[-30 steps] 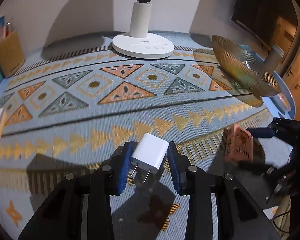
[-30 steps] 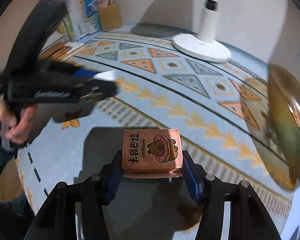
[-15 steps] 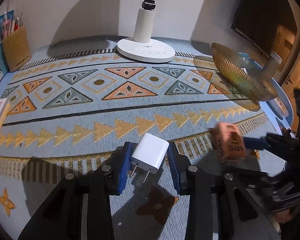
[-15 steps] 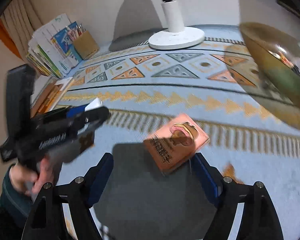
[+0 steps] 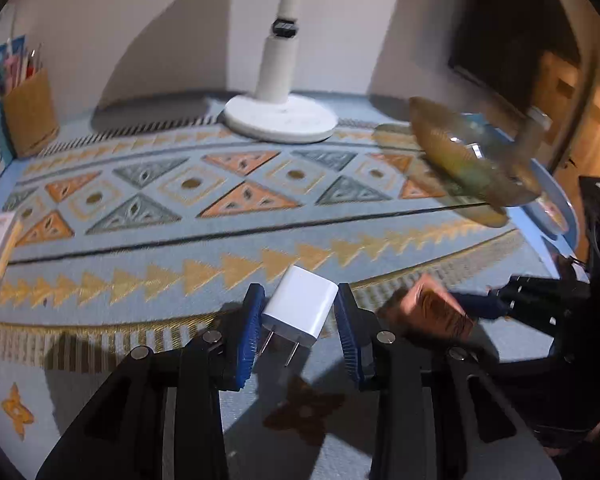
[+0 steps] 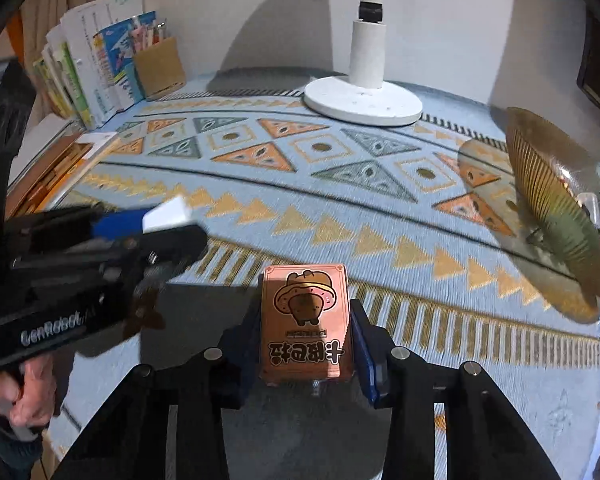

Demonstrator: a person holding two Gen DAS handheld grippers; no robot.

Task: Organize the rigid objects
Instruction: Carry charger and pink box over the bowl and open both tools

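The left hand-held gripper (image 5: 300,332) clamps a white charger (image 5: 300,306); the right hand-held gripper (image 6: 306,344) clamps a pink card box (image 6: 306,320).

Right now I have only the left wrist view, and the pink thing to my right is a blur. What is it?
Observer: A pink box printed with a cartoon animal, clamped in the right tool.
Operator: Which way is it facing?
Observer: Printed face up, with the lettering end nearest the camera.
Operator: Anything beside the pencil holder?
Observer: Booklets stand to the left of the pencil holder, against the wall.
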